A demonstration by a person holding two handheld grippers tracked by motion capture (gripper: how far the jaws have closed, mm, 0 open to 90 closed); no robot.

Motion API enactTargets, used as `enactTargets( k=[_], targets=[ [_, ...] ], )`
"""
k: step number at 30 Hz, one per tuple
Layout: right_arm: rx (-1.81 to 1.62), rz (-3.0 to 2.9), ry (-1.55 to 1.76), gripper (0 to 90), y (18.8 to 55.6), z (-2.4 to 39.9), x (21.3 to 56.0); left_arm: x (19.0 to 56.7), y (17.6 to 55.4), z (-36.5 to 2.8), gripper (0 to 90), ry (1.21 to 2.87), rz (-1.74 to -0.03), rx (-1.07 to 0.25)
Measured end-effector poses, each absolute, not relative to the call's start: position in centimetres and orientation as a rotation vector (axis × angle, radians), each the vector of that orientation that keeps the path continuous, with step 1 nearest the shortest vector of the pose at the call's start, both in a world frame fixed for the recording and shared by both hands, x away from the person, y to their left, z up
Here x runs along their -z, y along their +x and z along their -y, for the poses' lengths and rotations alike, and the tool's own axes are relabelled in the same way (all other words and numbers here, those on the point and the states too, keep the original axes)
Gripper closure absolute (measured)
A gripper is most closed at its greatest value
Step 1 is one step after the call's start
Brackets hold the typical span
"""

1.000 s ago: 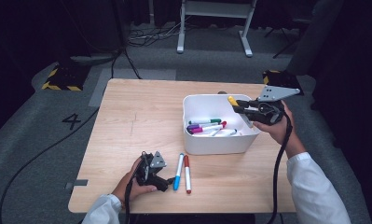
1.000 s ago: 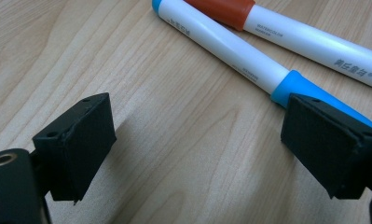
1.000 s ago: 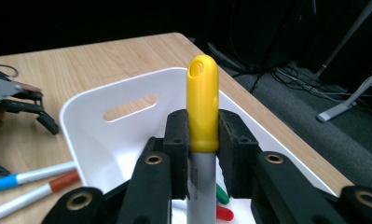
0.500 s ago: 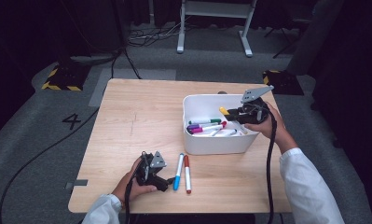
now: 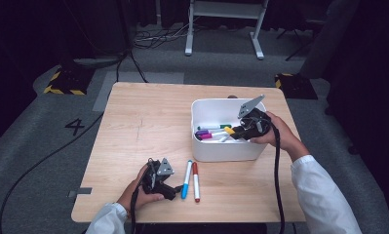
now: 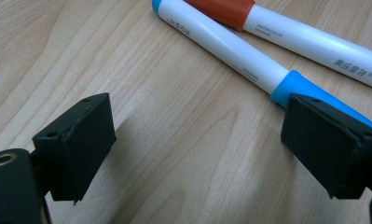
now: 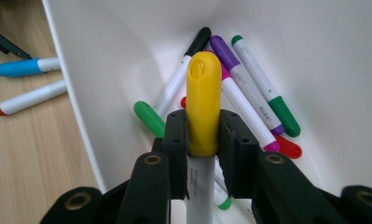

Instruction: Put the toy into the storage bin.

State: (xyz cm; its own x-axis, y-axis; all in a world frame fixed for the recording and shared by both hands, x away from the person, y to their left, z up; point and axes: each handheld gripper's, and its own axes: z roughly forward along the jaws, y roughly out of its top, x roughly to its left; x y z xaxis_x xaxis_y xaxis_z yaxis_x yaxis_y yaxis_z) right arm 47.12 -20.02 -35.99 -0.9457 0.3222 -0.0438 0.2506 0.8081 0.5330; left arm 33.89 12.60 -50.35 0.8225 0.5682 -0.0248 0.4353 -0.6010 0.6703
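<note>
Markers are lying loose inside the white bin [image 5: 221,148], which is sitting on the right half of the tabletop [image 5: 148,122]. Right claw [image 7: 203,135] is clenching a yellow-capped marker [image 7: 203,107] at the base of its cap, holding it over the inside of the bin with the cap pointing toward the far corner (purple, green, black, pink and red caps are showing below it). In the high view the right claw [image 5: 237,131] is hovering just inside the bin's right wall, a hand wrapping its body.

Left claw [image 6: 202,154] is resting low over the tabletop near the front edge, its jaws standing wide apart and gripping nothing. A blue-capped marker [image 6: 249,65] is lying just ahead of it, the blue cap reaching in behind the right-hand jaw, and an orange-capped marker [image 6: 295,37] is lying just beside the blue one, farther off. In the high view both are lying side by side in front of the bin, blue one [image 5: 186,172] on the left, orange one [image 5: 196,181] on the right, with the left claw [image 5: 175,187] just beside them
</note>
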Motion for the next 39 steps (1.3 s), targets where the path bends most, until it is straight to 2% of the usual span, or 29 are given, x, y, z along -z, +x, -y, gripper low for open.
enactTargets(
  k=[3,5,6,8,16,22,31,39],
  targets=[
    [-0.813,-2.856,0.443,72.0,46.9,19.7,35.9,50.3,33.9,-12.6,10.0,2.310,-0.730,-0.249],
    [-0.805,-2.845,0.456,67.7,46.8,19.5,35.9,50.4,33.9,-12.6,10.0,2.308,-0.732,-0.249],
    [-0.796,-2.824,0.470,62.8,46.8,19.5,35.9,50.3,33.9,-12.6,10.0,2.310,-0.730,-0.250],
    [-0.801,-2.793,0.504,61.0,46.7,19.5,35.9,50.3,33.9,-12.6,10.0,2.310,-0.731,-0.250],
    [-0.955,-2.613,0.606,41.3,45.7,21.1,34.9,50.3,33.9,-12.6,10.0,2.309,-0.732,-0.249],
    [-1.085,-2.450,0.668,32.5,43.6,22.8,33.6,50.4,33.9,-12.6,10.0,2.308,-0.732,-0.249],
    [-1.149,-2.318,0.669,32.1,39.1,25.8,32.9,50.3,33.9,-12.6,10.0,2.310,-0.730,-0.249],
    [-1.203,-2.327,0.652,32.1,35.6,26.9,34.8,50.3,33.9,-12.6,10.0,2.310,-0.730,-0.249]
  ],
)
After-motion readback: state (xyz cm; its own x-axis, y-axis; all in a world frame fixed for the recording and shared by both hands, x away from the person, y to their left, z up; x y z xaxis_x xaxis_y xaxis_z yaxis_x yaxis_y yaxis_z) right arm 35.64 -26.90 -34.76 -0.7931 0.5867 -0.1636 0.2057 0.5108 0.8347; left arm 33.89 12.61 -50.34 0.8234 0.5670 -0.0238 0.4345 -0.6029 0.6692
